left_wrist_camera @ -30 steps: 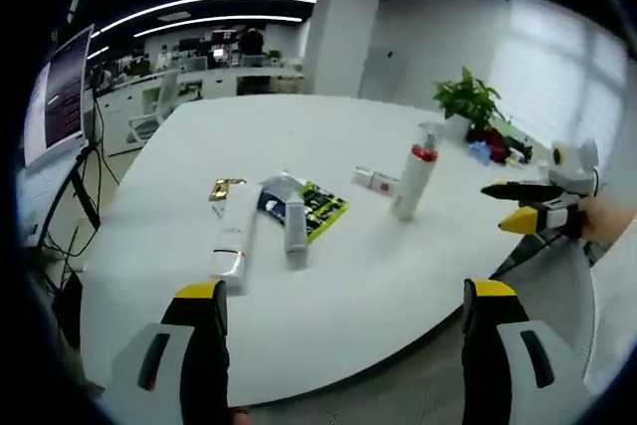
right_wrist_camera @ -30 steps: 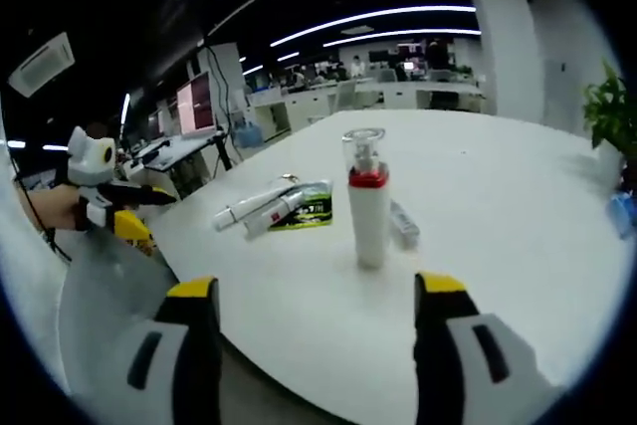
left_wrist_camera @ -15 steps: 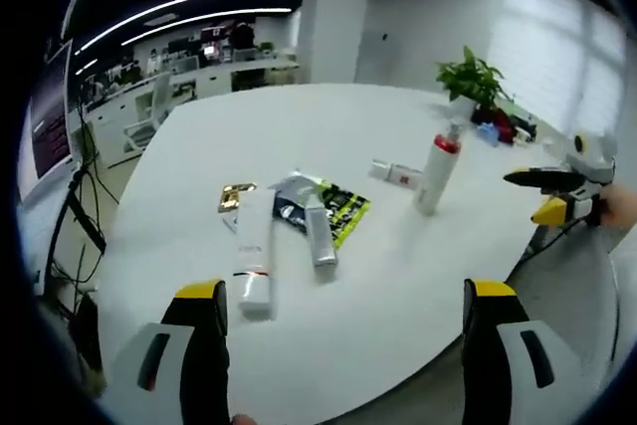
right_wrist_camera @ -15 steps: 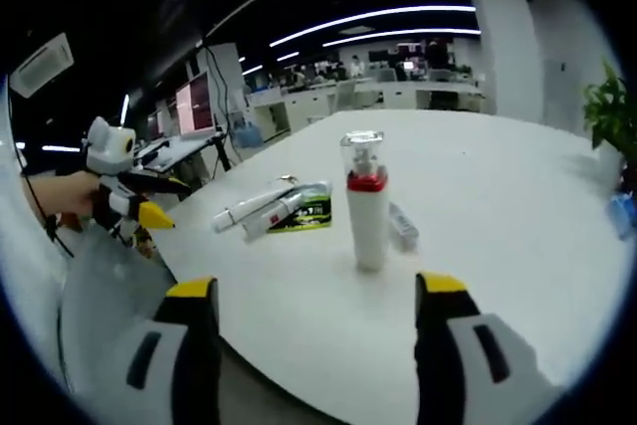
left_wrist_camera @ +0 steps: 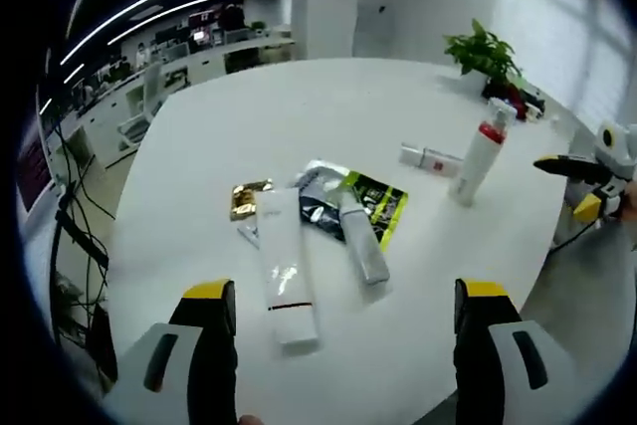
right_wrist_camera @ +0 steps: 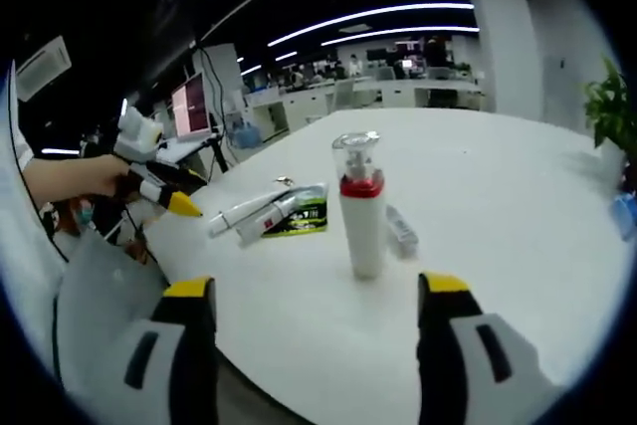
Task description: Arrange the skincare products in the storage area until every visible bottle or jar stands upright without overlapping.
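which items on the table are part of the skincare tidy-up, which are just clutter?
Job items:
- pump bottle, red collar, upright
- white tube, lying flat
- grey tube, lying flat across the sachet
- small white tube, lying flat behind the pump bottle

Probably clutter:
- black-and-green sachet
- gold packet
- potted plant at the table's far edge
- white table itself

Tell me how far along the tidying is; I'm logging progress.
Done: the pump bottle stands upright. In hand: nothing; the left gripper and right gripper are open and empty. Left: the white tube and grey tube lie flat, the grey one overlapping a green packet.
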`<state>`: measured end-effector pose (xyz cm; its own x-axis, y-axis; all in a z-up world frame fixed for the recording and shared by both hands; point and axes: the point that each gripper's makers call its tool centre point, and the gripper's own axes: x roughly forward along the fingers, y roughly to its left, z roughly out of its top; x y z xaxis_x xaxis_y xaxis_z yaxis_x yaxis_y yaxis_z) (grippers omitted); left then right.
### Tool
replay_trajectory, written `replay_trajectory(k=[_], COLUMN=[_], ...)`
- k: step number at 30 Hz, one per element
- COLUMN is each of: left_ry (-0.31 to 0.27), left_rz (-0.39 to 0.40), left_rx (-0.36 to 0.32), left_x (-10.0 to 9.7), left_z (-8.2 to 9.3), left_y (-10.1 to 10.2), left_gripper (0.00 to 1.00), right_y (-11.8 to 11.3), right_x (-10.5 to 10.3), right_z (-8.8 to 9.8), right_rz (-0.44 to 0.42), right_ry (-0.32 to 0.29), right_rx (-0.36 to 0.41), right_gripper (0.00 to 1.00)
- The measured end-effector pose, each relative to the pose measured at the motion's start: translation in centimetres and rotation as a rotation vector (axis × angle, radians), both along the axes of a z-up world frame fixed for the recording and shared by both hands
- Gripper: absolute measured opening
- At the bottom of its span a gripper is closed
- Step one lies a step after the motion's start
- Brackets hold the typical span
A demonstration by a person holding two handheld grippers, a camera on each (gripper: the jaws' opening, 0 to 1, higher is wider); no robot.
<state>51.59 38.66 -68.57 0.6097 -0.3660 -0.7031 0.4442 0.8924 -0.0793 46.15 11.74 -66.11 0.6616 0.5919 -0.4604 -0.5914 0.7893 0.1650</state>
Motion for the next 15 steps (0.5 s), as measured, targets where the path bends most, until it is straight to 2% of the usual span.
replay_trajectory(k=[9, 15], left_ry=[0.075, 0.108], left_rz=[-0.008, -0.011], left_rx=[0.069, 0.095], left_x=[2.2, 3.8], left_z=[-2.0, -3.2], left_y=[1.4, 1.9], left_gripper=[0.79, 0.69], right_y=[0.0, -0.1], right_x=[0.5, 0.6], right_z=[-0.4, -1.0], right_rz=[-0.001, -0.007], right_ry=[0.011, 0.027], right_rx=[-0.006, -0.006], right_gripper=[0.83, 0.83])
